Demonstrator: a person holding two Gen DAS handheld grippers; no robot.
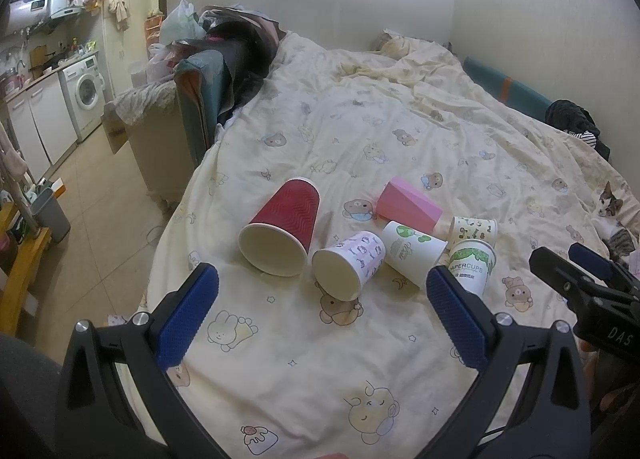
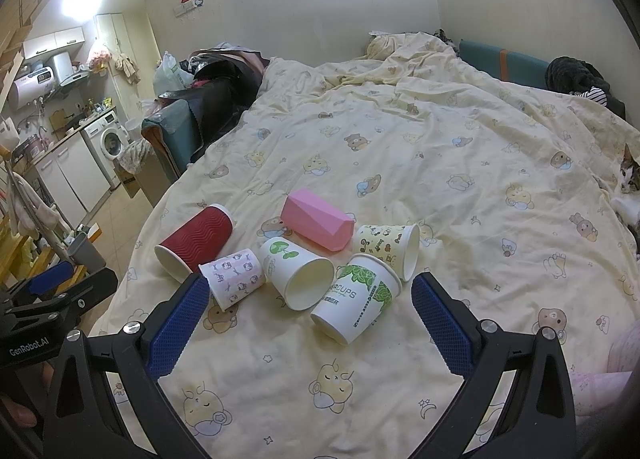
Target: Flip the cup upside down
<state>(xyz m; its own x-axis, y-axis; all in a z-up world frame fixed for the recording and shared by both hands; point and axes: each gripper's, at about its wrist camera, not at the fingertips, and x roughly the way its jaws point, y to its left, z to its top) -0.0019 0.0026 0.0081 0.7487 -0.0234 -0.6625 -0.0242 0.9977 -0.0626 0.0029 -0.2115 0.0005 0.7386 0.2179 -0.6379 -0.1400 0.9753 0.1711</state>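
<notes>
Several cups lie on their sides on the bed quilt: a red ribbed cup, a white cup with pink print, a white cup with a green sprout, a green-leaf paper cup, a small cartoon cup and a pink faceted cup. My left gripper is open and empty, just short of the pink-print cup. My right gripper is open and empty, near the green-leaf cup.
A cat lies at the quilt's right edge. A dark pile of clothes and bags sits at the bed's far left. The bed's left edge drops to a tiled floor with a grey bin. Kitchen units stand beyond.
</notes>
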